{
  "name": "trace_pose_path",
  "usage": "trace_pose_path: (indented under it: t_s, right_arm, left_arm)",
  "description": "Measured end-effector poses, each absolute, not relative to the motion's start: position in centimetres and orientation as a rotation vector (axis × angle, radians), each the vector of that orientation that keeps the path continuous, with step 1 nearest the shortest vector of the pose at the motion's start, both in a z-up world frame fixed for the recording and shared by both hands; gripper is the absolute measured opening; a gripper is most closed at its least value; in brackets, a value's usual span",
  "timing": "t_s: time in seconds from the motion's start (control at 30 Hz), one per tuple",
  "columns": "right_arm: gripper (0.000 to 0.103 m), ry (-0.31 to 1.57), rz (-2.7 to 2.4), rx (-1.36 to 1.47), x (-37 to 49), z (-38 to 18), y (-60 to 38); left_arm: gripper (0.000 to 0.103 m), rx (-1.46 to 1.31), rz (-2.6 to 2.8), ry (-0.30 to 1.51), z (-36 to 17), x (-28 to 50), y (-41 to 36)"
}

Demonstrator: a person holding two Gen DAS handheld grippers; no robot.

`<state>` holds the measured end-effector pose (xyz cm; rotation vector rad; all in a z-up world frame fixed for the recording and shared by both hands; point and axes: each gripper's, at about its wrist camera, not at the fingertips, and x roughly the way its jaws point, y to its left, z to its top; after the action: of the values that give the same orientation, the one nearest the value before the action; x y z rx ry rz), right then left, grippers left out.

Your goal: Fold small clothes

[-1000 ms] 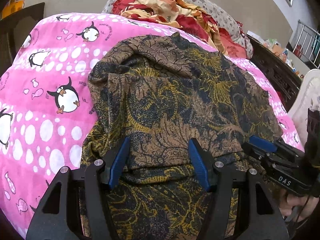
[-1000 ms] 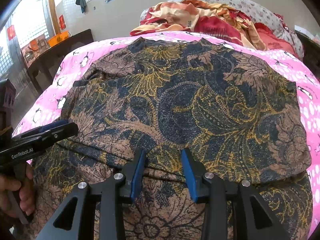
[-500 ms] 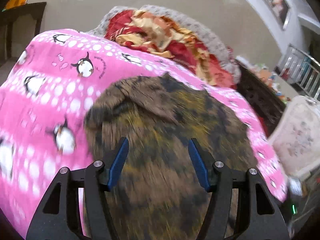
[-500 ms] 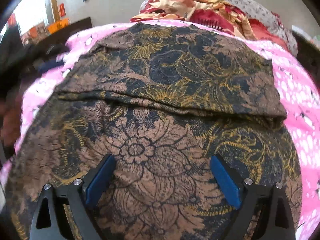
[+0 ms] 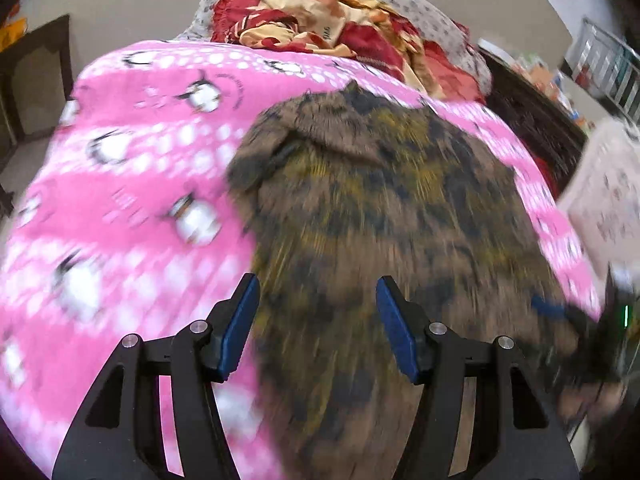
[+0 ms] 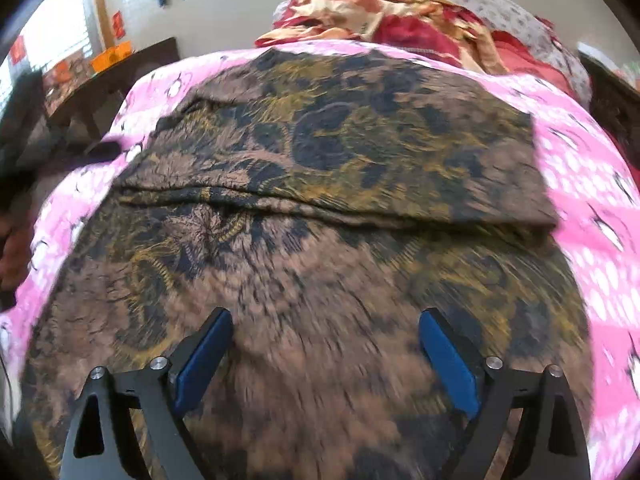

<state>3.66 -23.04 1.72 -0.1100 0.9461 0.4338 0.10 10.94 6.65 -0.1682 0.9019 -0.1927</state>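
A brown, gold and dark-blue patterned garment (image 5: 380, 208) lies on the pink penguin bedspread (image 5: 132, 184). In the right wrist view the garment (image 6: 320, 200) has its far half folded over, with the fold edge running across the middle. My left gripper (image 5: 316, 324) is open and empty, raised above the garment's left near part. My right gripper (image 6: 324, 356) is open wide and empty, above the garment's near layer. Both views are motion-blurred.
A red and cream crumpled cloth (image 5: 328, 16) lies on a grey dotted pillow (image 5: 432, 12) at the bed's far end. Dark wooden furniture (image 5: 536, 120) stands to the right, and a dark table (image 6: 108, 76) to the left.
Both grippers have let go of the garment's folded edge and drawn back and up. The right gripper opened from narrow to wide. The folded layer now rests on the garment.
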Motion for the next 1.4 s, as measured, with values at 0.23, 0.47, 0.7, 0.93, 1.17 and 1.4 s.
trace_pose_path:
  t_s: [0.23,0.47,0.7,0.93,1.17,1.4]
  right_arm:
    - [0.095,0.982,0.434,-0.241,-3.1,1.4,-27.7]
    - [0.096,0.967,0.427,-0.253,-4.6,0.9,-27.9]
    - [0.081,0.952,0.448,-0.196,-5.8,2.1,-29.2]
    - [0.072,0.831,0.445,-0.037,-10.1,5.7,-37.4]
    - [0.06,0.865,0.508,0.039,-13.7,3.9,-44.5]
    - [0.048,0.905,0.687,0.2,-13.7,1.8,-44.9]
  left_arm:
    - [0.061,-0.293,-0.331,1.151,1.9,-13.3,12.6]
    - [0.061,-0.437,-0.481,1.169,1.2,-20.8,12.2]
    - [0.06,-0.581,-0.595,1.134,-0.5,-18.3,13.3]
    - [0.058,-0.296,-0.61,1.106,1.6,-19.8,9.2]
    - [0.027,-0.271,-0.597,1.066,0.8,-20.2,9.7]
    - [0.023,-0.259,-0.584,1.064,1.1,-20.1,9.6]
